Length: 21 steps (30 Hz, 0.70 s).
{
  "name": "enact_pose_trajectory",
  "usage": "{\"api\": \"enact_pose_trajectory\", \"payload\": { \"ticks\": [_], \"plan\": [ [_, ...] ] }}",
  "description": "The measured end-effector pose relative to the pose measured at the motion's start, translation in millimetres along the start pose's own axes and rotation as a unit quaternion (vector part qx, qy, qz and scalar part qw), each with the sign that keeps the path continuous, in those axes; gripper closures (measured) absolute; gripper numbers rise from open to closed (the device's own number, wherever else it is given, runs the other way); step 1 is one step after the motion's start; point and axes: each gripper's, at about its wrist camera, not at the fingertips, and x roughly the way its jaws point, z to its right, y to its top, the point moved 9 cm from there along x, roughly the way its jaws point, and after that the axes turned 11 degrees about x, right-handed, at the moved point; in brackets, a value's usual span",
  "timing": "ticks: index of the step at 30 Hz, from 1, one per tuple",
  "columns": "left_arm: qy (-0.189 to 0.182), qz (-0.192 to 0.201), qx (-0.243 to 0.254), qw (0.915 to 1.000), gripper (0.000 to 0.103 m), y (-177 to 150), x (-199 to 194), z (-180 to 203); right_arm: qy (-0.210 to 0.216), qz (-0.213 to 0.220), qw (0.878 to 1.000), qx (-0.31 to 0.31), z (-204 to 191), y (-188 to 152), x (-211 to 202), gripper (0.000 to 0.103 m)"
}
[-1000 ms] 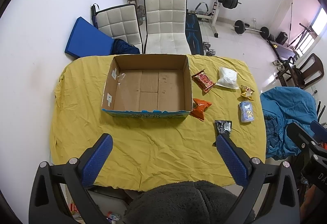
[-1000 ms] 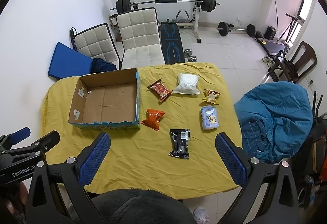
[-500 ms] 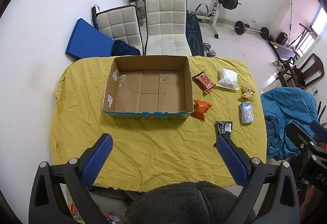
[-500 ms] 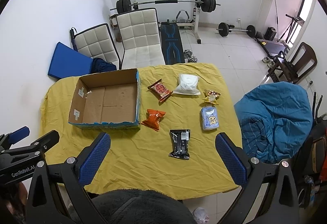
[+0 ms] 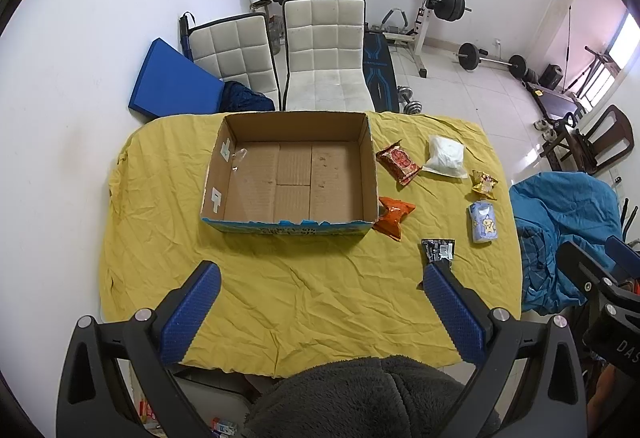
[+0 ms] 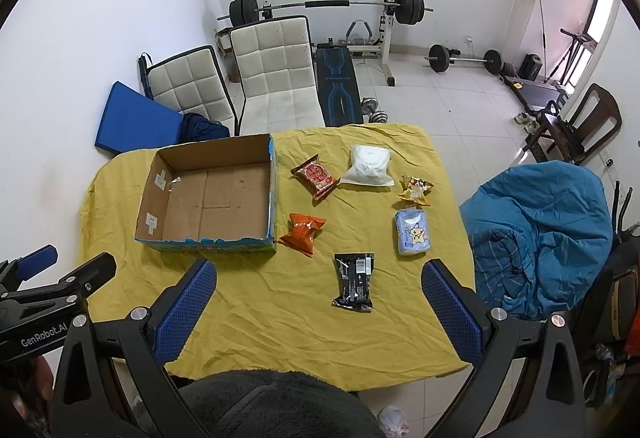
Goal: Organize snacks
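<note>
You are looking at six snack packets lying on the yellow cloth: one red (image 6: 316,176), one white (image 6: 369,165), one gold (image 6: 416,189), one pale blue (image 6: 413,232), one orange (image 6: 302,233) and one black (image 6: 354,280). One cardboard box (image 6: 208,198) is sitting at nine o'clock of them. Two white chairs (image 6: 276,70) are standing at twelve o'clock.

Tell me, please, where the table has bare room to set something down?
The cardboard box is empty, and the yellow cloth lies bare between it and the near edge. Crowded: right of the box, from the orange packet to the blue packet.
</note>
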Motion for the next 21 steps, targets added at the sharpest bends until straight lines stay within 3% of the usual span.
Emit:
{"api": "enact_pose_trajectory", "payload": {
  "ticks": [21],
  "plan": [
    [0.0, 0.007, 0.005, 1.0, 0.0, 0.4, -4.6, 2.0, -0.001, 0.004, 1.0, -0.003, -0.4, 1.2, -1.8, 0.0]
  ]
}}
